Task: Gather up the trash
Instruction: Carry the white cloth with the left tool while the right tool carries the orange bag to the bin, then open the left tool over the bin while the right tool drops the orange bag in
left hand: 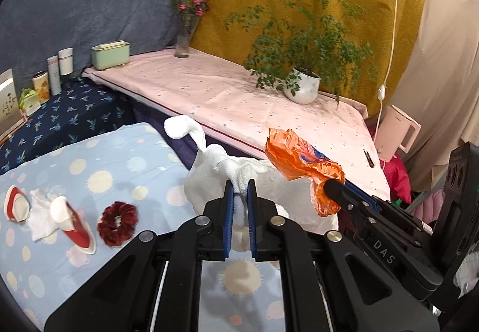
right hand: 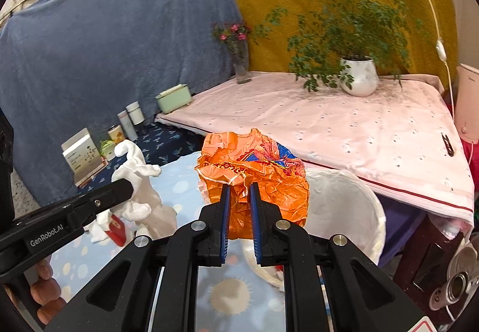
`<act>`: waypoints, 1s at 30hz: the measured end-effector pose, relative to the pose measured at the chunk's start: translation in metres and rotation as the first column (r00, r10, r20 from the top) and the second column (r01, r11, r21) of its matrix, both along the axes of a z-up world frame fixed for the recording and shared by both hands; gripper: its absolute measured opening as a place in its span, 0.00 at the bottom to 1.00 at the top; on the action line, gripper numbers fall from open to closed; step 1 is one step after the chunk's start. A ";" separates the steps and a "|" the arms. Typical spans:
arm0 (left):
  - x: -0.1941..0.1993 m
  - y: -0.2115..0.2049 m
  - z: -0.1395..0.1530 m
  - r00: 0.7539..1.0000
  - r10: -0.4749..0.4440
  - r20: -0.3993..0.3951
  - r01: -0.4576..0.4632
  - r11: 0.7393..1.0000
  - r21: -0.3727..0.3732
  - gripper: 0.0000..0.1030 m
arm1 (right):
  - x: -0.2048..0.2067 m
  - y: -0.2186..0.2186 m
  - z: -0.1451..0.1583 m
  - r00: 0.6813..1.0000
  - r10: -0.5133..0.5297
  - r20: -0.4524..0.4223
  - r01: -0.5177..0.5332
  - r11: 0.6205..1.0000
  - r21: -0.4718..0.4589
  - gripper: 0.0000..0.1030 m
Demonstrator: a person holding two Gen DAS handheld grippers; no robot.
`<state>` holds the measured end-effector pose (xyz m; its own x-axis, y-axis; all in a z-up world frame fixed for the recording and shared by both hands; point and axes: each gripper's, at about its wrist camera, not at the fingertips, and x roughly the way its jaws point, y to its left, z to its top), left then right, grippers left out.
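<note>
Left claw (left hand: 239, 191) clamps white bag (left hand: 209, 179); right claw (right hand: 239, 194) clamps orange wrapper (right hand: 254, 170). Hold bag mouth wide, centre wrapper above, then release.

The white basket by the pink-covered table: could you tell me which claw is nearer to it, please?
Right. The right claw, shut on the orange wrapper, is just beside the white basket; the left claw, holding the white cloth, is farther left.

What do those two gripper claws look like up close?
Both are black plastic, with angled arms joined by round silver bolts. Each finger carries a flat blue ridged pad. The left gripper has "GenRobot.AI" in white along its side, and the right gripper has "DAS" on its side. No cables or sleeves show.
</note>
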<state>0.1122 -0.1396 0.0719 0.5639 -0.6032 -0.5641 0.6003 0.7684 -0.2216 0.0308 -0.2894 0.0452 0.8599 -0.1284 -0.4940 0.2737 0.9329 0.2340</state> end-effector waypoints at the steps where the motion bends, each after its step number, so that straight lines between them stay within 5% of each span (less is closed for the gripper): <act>1: 0.000 -0.007 -0.001 1.000 -0.012 -0.003 0.012 1.000 0.001 0.08 | -0.003 -0.007 -0.002 1.000 -0.013 -0.002 0.013 1.000 0.004 0.12; 15: 0.002 -0.085 -0.023 0.989 -0.137 -0.061 0.137 0.991 0.005 0.11 | -0.015 -0.059 -0.027 0.992 -0.112 -0.056 0.113 0.993 0.016 0.12; 17: 0.004 -0.090 -0.027 0.990 -0.125 -0.065 0.126 0.992 0.011 0.17 | -0.015 -0.064 -0.032 0.991 -0.118 -0.063 0.119 0.993 0.023 0.12; 19: 0.007 -0.093 -0.031 0.992 -0.111 -0.067 0.112 0.994 0.018 0.35 | -0.015 -0.068 -0.037 0.990 -0.123 -0.070 0.125 0.992 0.027 0.12; 22: 0.011 -0.094 -0.036 0.993 -0.094 -0.066 0.096 0.995 0.028 0.43 | -0.012 -0.071 -0.043 0.989 -0.126 -0.081 0.129 0.991 0.034 0.12; 30: 0.018 -0.084 -0.044 0.996 -0.058 -0.064 0.061 0.997 0.043 0.48 | 0.000 -0.071 -0.054 0.988 -0.117 -0.102 0.122 0.992 0.037 0.13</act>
